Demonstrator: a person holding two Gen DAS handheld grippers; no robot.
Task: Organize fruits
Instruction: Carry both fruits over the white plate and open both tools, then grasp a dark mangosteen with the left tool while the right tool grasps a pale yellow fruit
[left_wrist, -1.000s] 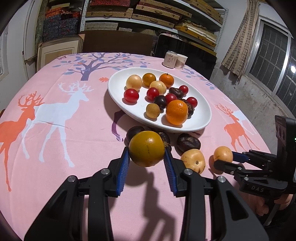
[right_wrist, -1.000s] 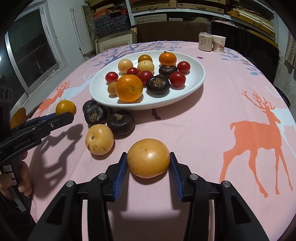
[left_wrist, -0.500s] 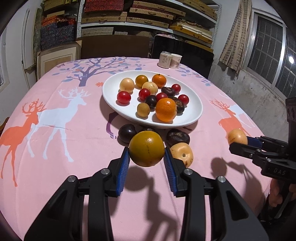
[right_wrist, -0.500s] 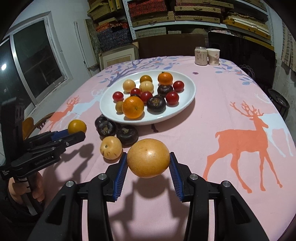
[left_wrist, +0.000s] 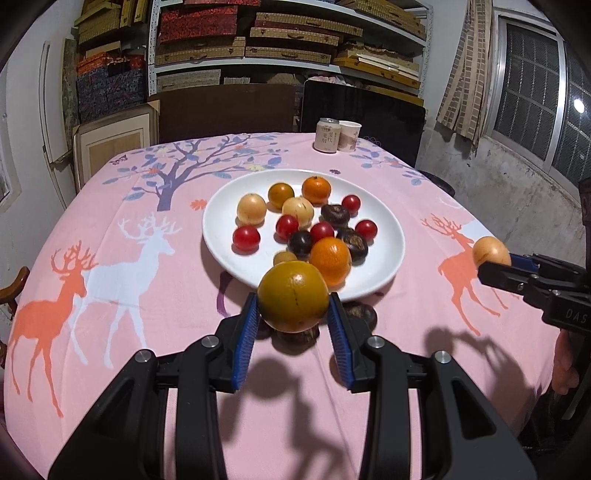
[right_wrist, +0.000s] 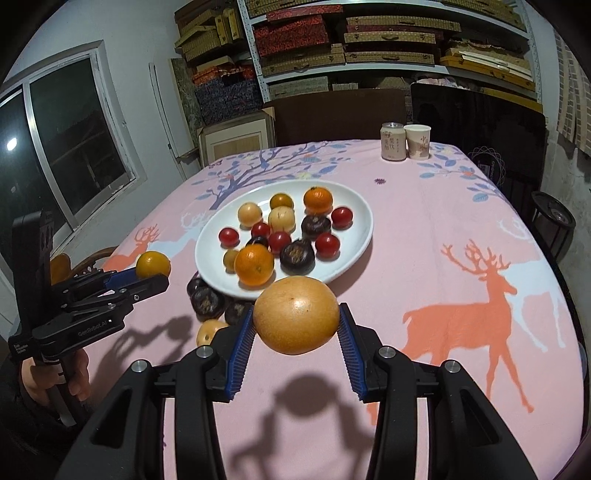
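Fruits are mostly piled on the white plate (left_wrist: 384, 273) in the middle of the counter (left_wrist: 155, 332); a few dark ones (right_wrist: 207, 302) and a pale one (right_wrist: 208, 331) lie on the cloth just in front of the plate. Our left hand-held gripper (left_wrist: 293, 319) is clamped on a yellow-green orange (left_wrist: 293, 295), raised off the cloth before the plate's near rim. Our right hand-held gripper (right_wrist: 297, 330) is clamped on a pale yellow fruit (right_wrist: 296, 315), likewise in the air. To do this well, we judge we should carry each over the rim, lower into a bare patch of the plate, and part the fingers only once the fruit rests, so nothing rolls. The right wrist view shows the loose fruits plainly; in the left view our orange hides most of them.
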